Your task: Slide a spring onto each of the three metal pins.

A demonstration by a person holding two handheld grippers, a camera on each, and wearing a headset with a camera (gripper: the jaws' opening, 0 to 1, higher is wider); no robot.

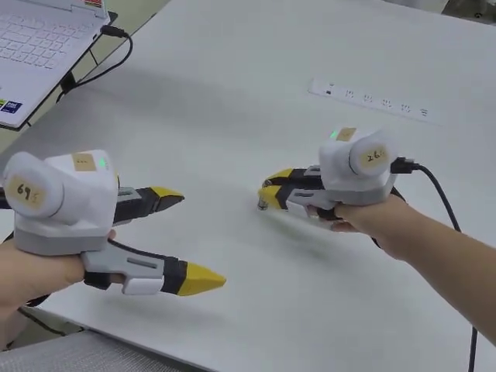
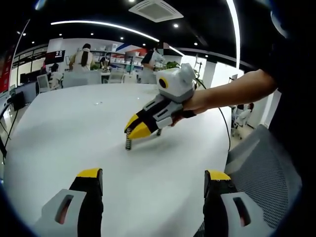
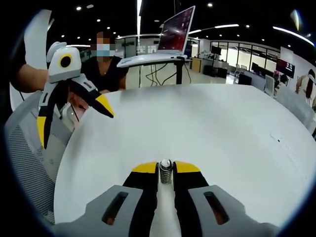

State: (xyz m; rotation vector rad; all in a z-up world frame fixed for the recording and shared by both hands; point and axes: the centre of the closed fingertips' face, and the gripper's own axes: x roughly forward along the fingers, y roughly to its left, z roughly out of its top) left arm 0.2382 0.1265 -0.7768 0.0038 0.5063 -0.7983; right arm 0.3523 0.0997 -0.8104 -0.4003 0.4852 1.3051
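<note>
You had the right gripper point(image 1: 269, 190) narrowed onto a small coil spring point(image 3: 166, 172), its yellow tips pinching the coils from both sides, low over the white table point(image 1: 232, 93). In the left gripper view the spring point(image 2: 128, 142) stood upright directly under those tips, with its lower end on or just above the tabletop. A rounded metal end showed at the top of the coils in the right gripper view. I could not tell whether that was a pin inside the spring or the spring's own end. Your left gripper point(image 1: 198, 236) hung wide apart and empty, well off to the side near the table's edge. The step in hand looked to me like seating this spring along a pin. Doing it well called for a light pinch, since a hard squeeze would likely bow such soft coils and jam them on the shaft. The best course seemed to be holding the spring's axis plumb and pushing straight down along it. Bringing the idle left gripper in to steady the pin would have helped, because a small pin could easily tip or skate on that smooth surface.
</note>
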